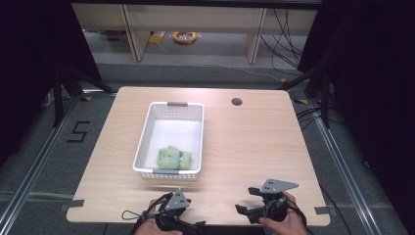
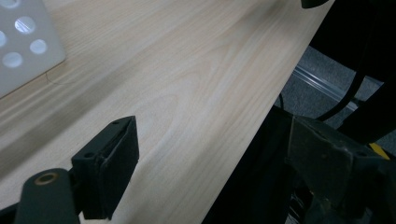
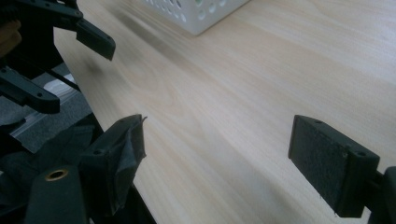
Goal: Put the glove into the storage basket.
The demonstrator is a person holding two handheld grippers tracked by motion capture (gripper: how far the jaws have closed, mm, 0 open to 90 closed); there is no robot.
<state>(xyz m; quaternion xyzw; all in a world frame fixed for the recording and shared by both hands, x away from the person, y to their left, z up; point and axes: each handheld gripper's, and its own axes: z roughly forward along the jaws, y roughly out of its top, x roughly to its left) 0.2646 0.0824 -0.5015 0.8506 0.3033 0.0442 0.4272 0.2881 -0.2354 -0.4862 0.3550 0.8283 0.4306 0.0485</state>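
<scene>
Wooden table [image 1: 244, 142] under 2 hand-held grippers, left [image 1: 164, 201] and right [image 1: 250, 199], jaws wide apart (nothing held).

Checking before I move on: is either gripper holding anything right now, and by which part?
Nothing is held. The left gripper and right gripper both stand open over bare table; the green toy lies in the white basket.

— What lies under the left gripper [image 2: 212, 158]?
— Pale wooden table [image 2: 187, 79], its edge running diagonally; grey floor [image 2: 327, 70] beyond.
— And the jaws?
— Spread wide, nothing between them.
— Anything else?
— A white perforated basket [image 2: 25, 46] corner, upper left, resting on the wood.
</scene>
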